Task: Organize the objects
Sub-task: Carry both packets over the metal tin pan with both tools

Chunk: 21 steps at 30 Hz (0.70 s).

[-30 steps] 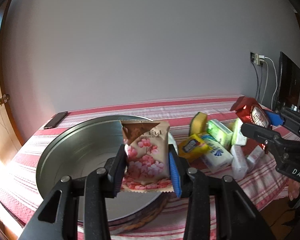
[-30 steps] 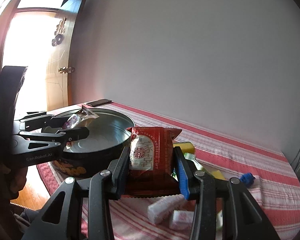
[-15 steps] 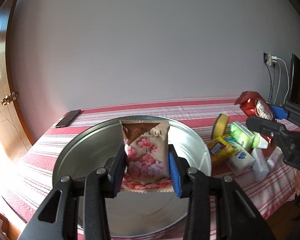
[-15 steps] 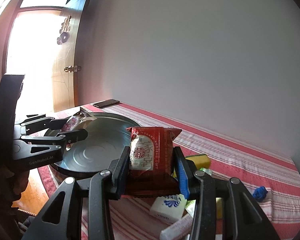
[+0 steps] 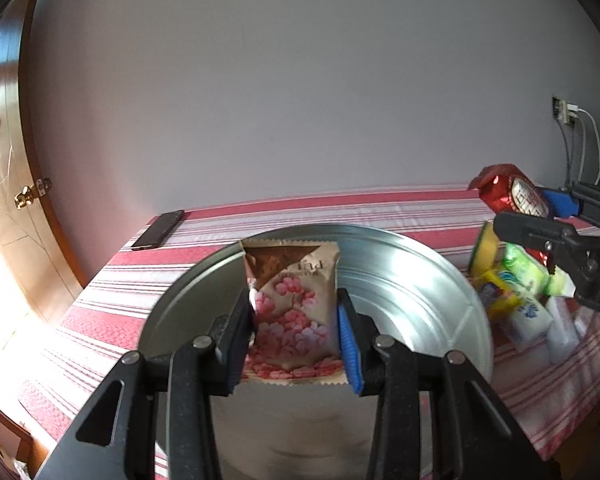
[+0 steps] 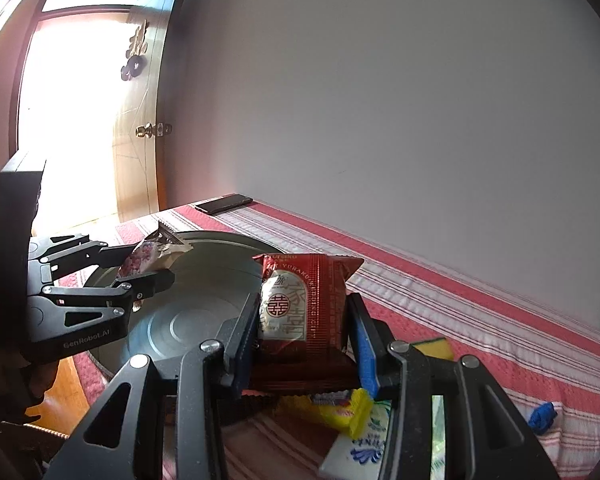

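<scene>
Left wrist view shows the left gripper (image 5: 296, 334) closed on a beige snack packet (image 5: 296, 304) printed with pink blossoms, its 2 fingers pressing the packet's sides. The packet stands upright in the jaws and hangs above a round metal tin (image 5: 412, 280) that sits on a table covered by a red and white striped cloth (image 5: 112, 292). A black phone (image 5: 159, 229) lies near the table's far left corner, well apart from the tin.

To the right of the tin a small heap of items rests on the cloth: a yellow sponge (image 5: 485, 246), a green packet (image 5: 528, 272), a yellow packet (image 5: 496, 294) and a white tissue pack (image 5: 530, 320) with a blue mark. Above this heap the right gripper (image 5: 520, 210) enters from the right edge, closed on a red snack packet (image 5: 510, 196).

Right wrist view gives the same red packet (image 6: 304, 300) up close, held upright between the right gripper's (image 6: 306, 320) 2 fingers, narrow gap filled by the packet. It hangs over the tin's (image 6: 220, 288) near right rim. Below it lie the yellow packet (image 6: 340, 408) and the tissue pack (image 6: 360, 444). A blue clip-like thing (image 6: 542, 416) sits on the cloth to the right. At left, the left gripper (image 6: 148, 262) holds the blossom packet (image 6: 148, 258) over the tin's far side. A wooden door (image 6: 138, 128) stands beyond.
</scene>
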Each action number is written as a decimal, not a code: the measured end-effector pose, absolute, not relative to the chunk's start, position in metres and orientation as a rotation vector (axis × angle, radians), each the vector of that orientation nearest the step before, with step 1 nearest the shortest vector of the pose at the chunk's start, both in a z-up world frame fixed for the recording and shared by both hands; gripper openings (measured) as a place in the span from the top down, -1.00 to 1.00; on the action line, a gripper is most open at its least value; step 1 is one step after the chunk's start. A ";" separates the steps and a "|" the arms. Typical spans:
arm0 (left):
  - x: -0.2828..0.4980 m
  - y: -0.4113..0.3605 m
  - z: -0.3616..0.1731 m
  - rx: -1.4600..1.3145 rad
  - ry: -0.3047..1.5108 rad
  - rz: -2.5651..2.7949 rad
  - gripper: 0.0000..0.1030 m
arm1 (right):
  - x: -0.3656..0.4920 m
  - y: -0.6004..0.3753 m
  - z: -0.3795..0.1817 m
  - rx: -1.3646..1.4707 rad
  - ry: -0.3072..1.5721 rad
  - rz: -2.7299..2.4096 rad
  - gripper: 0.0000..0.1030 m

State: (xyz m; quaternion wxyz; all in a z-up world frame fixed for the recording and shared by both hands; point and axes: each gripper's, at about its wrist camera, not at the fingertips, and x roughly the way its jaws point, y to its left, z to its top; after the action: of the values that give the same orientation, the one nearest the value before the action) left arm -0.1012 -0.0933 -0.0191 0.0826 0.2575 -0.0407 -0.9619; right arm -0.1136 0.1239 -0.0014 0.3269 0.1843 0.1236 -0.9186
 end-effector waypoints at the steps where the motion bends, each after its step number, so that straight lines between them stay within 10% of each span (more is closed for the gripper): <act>1: -0.104 -0.098 -0.019 0.777 -0.117 -2.865 0.24 | -0.119 0.120 -0.002 0.496 0.317 -2.400 0.13; 21: -0.135 -0.147 -0.020 0.894 -0.108 -2.752 0.24 | -0.168 0.045 -0.013 0.626 0.441 -2.330 0.13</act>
State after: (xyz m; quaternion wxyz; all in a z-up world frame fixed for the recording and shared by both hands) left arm -0.1350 -0.1474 -0.0201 0.1226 0.3064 -0.0372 -0.9432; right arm -0.1677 0.0445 -0.0131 0.3377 0.2403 0.1692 -0.8942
